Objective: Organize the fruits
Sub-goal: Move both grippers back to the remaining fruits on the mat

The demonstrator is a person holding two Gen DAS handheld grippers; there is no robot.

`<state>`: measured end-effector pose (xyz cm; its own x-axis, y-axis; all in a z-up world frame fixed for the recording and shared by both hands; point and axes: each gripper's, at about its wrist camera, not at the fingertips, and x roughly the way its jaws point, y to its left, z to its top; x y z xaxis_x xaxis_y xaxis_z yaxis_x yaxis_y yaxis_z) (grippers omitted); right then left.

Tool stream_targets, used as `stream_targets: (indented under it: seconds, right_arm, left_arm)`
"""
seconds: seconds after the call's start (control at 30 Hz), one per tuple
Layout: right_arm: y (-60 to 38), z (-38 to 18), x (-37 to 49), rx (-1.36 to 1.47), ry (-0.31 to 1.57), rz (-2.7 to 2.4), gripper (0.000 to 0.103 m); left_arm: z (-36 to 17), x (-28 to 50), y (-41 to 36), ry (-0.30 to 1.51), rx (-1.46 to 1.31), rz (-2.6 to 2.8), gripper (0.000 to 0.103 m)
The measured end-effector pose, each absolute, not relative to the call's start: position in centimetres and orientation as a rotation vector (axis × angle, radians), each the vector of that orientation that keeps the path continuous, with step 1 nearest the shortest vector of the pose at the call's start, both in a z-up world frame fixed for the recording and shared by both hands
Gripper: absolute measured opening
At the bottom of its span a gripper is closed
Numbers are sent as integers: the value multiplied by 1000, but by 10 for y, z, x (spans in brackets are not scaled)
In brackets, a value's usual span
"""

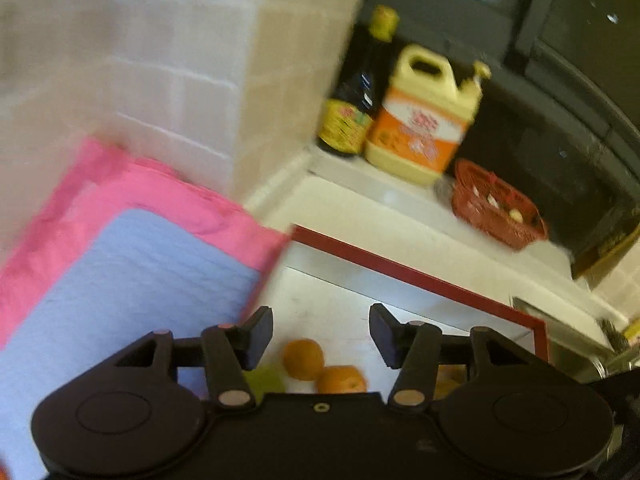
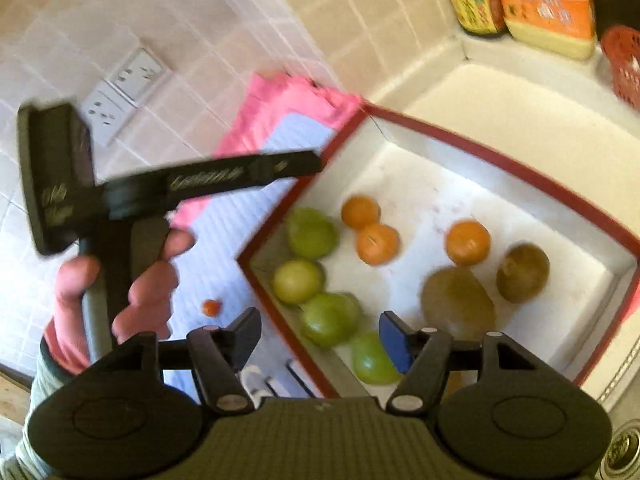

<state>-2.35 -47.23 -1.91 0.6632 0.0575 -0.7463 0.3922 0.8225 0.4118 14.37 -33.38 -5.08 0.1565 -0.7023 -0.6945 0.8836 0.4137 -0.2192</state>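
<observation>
On the counter by the tiled wall sits a white tray [image 2: 472, 152] w/ a red rim, and all the fruit bar one piece lies loose in it. Four green fruits [image 2: 311, 233] run in a line along the tray's left wall, nearly touching each other. Three oranges [image 2: 377, 243] sit mid-tray: two touching, the third [image 2: 468, 242] apart to the right. Two brown kiwis lie at the right side; the bigger one [image 2: 458, 302] has its long axis slanting from upper left to lower right, the smaller [image 2: 522, 273] looks more upright, though blur makes that approx. One small red-orange fruit [image 2: 211, 307] lies outside the tray on the blue cloth [image 2: 224, 236], which lies on a pink cloth [image 2: 276, 108]. Right gripper [image 2: 320, 336] hangs above the tray's near left corner, jaws spread, nothing between them. Left gripper [image 1: 320, 334] is also spread and empty, above the tray's left part, pointing toward the far corner; the person's hand [image 2: 132, 280] grips its handle. Against the back wall stand a dark bottle [image 1: 352, 108] and a yellow jug [image 1: 420, 120], touching, w/ a red basket [image 1: 496, 208] just beside the jug.
</observation>
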Motion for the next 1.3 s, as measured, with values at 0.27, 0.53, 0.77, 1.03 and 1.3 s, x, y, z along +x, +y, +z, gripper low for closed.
stream_targets:
  seconds: [0.27,0.53,0.77,1.03,1.3]
  right_arm:
    - [-430,7,14,528,796,-82,77]
    - [-354,-4,78,411,858,37,78]
    - [-294,-45,123,202,895,-1,78]
    - [-276,-99,152,152,934,-21,78]
    - [-287,-124,159,159,941,-85,78]
  left_arm:
    - [-4,202,-191,758,95,-884,72]
    - [-16,254,-52,767,-30,-595,75]
    - [-57,293,39,801,-94,-374,74]
    - [-93,307,42,836,-104,-387,75]
    - [-104,310,6,827,-67,-471,76]
